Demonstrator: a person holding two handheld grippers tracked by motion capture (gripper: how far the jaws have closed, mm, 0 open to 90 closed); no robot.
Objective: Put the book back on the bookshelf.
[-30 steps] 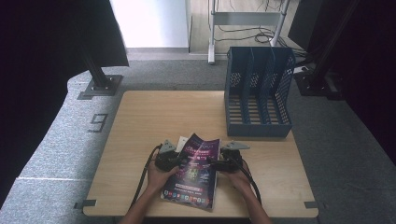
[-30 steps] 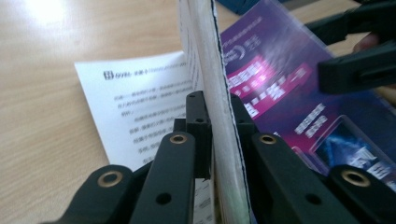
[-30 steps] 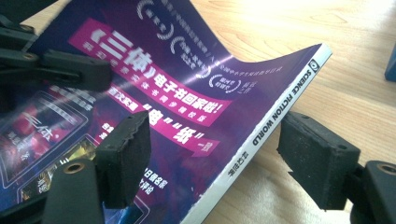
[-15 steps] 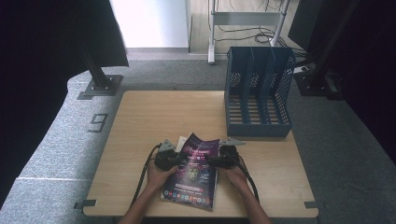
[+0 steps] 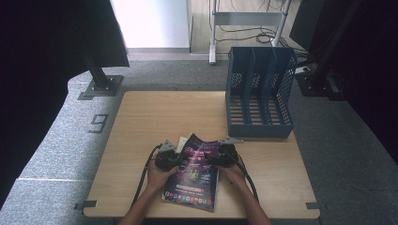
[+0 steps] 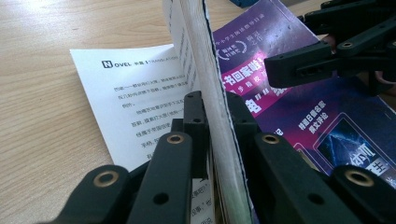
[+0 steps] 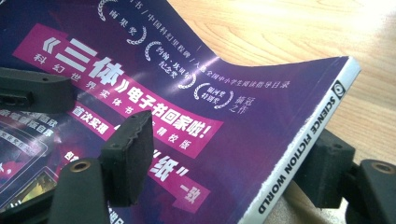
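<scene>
While its spine lifts, the purple magazine (image 5: 195,171) bends open.

A light wooden table (image 5: 155,117) stands on grey carpet (image 5: 56,140) in mid-frame, black curtains (image 5: 42,47) fill the upper left, and bright light (image 5: 150,21) glares at top centre.

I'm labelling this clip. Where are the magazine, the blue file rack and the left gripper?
magazine (image 5: 195,176): high view, middle of its purple cover.
blue file rack (image 5: 259,131): high view, its low front wall.
left gripper (image 6: 215,109): left gripper view, between its jaw tips, shut on the magazine's page edge.
</scene>
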